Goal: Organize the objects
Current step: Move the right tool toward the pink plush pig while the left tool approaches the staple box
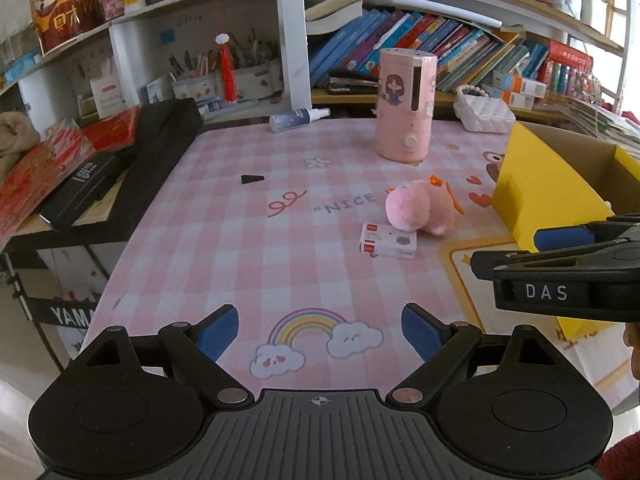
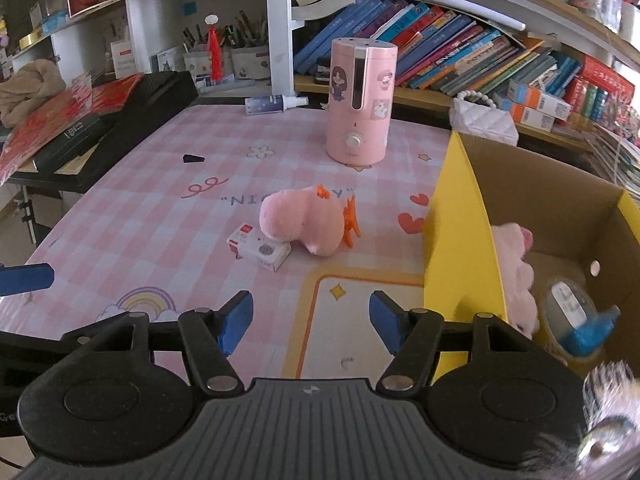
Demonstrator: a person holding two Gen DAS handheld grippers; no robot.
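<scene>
A pink plush toy with orange trim lies mid-table, touching a small white and red box. Both show in the right wrist view, the plush and the box. A yellow cardboard box stands at the right and holds another pink plush and a tape roll. My left gripper is open and empty over the rainbow print. My right gripper is open and empty beside the yellow box; it also shows in the left wrist view.
A pink humidifier stands at the back. A spray bottle lies near the shelf post. A small black wedge lies on the checked tablecloth. A black keyboard case sits left. A white quilted purse sits behind the yellow box.
</scene>
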